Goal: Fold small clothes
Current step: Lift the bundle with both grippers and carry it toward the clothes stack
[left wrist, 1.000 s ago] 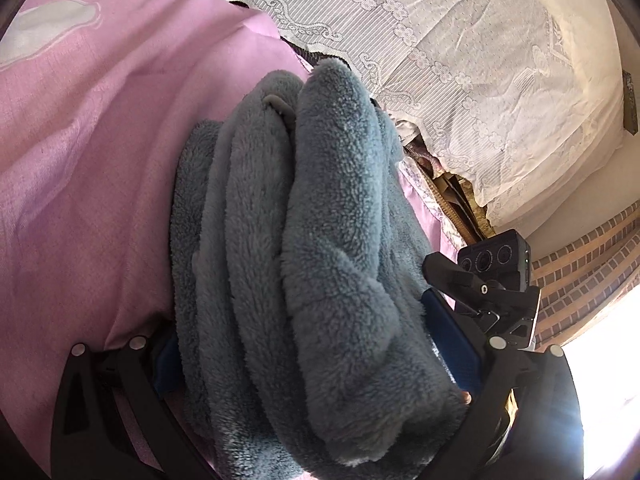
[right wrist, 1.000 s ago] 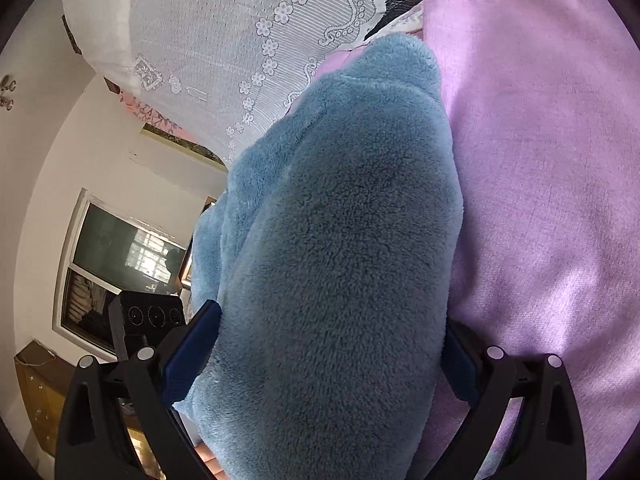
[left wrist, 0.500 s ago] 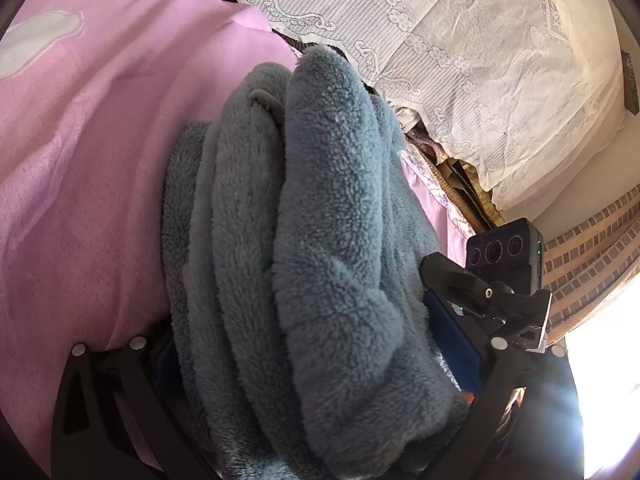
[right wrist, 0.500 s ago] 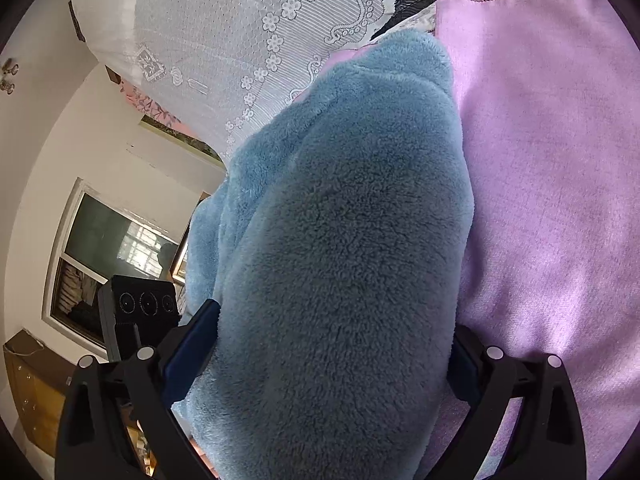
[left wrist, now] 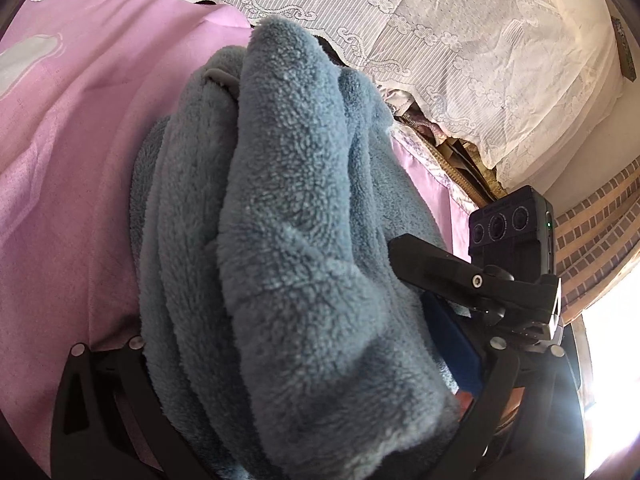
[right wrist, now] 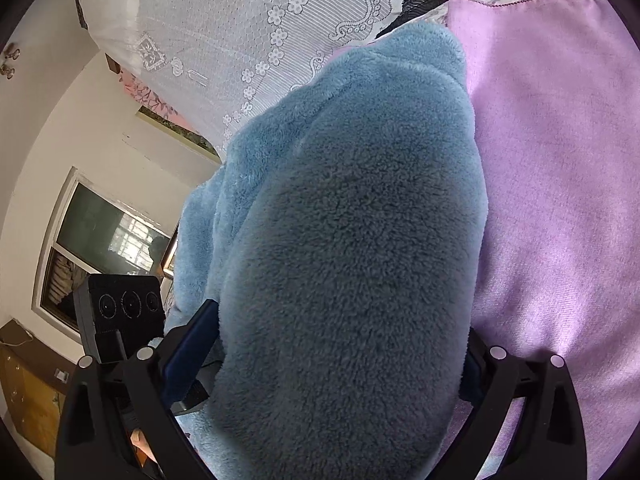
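A folded blue fleece garment (left wrist: 304, 240) fills the middle of both wrist views, bundled in thick layers over the pink bedsheet (left wrist: 68, 152). My left gripper (left wrist: 304, 364) is shut on the garment, its black fingers on either side of the bundle. My right gripper (right wrist: 340, 364) is shut on the same garment (right wrist: 352, 248) from the other side. The right gripper's black body shows in the left wrist view (left wrist: 516, 280), and the left one in the right wrist view (right wrist: 120, 312). The fingertips are hidden by fleece.
A white lace cover (left wrist: 460, 32) lies over piled bedding beyond the garment, also in the right wrist view (right wrist: 240, 28). Pink sheet (right wrist: 560, 200) spreads to the right. A window (right wrist: 104, 240) and a wooden cabinet (right wrist: 28, 396) are at the left.
The bundle has tilted and shifted slightly toward the lace cover in both views. Both grippers keep their hold on it.
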Demonstrator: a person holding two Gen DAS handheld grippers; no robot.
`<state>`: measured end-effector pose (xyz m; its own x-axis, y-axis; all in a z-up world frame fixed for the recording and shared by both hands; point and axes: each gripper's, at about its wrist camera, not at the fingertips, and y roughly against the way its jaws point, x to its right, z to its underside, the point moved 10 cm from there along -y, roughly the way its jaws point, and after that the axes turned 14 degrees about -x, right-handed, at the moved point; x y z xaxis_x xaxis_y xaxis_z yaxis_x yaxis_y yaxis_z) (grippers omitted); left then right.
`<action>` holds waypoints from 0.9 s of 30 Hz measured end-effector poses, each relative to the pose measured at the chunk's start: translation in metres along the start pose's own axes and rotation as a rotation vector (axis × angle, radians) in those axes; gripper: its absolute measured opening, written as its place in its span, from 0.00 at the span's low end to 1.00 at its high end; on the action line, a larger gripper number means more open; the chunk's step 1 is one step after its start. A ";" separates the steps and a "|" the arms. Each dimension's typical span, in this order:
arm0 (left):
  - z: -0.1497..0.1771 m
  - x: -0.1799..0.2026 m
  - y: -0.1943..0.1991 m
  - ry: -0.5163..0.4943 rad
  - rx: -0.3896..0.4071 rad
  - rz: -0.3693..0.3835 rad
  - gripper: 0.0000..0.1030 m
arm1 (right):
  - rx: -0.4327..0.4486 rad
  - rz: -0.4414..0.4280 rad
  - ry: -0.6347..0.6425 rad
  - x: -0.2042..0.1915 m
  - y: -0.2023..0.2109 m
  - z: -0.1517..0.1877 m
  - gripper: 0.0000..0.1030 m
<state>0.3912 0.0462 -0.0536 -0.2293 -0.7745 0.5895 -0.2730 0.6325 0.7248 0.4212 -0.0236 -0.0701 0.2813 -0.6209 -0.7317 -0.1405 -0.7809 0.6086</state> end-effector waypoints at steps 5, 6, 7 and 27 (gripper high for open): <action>0.003 0.024 0.004 -0.079 0.025 0.070 0.96 | 0.024 -0.067 -0.015 -0.011 0.005 -0.001 0.97; 0.003 0.023 0.003 -0.078 0.023 0.066 0.96 | 0.028 -0.068 -0.007 -0.012 0.006 -0.001 0.97; 0.002 0.017 0.000 -0.059 0.014 0.061 0.96 | 0.027 -0.062 -0.001 -0.011 0.005 -0.001 0.97; 0.000 0.044 0.036 -0.161 0.165 0.057 0.94 | 0.164 -0.038 0.156 -0.056 0.040 -0.003 0.91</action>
<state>0.3714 0.0350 -0.0015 -0.3912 -0.7353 0.5534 -0.4017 0.6775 0.6161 0.4028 -0.0200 -0.0039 0.4312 -0.5823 -0.6892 -0.2758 -0.8124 0.5138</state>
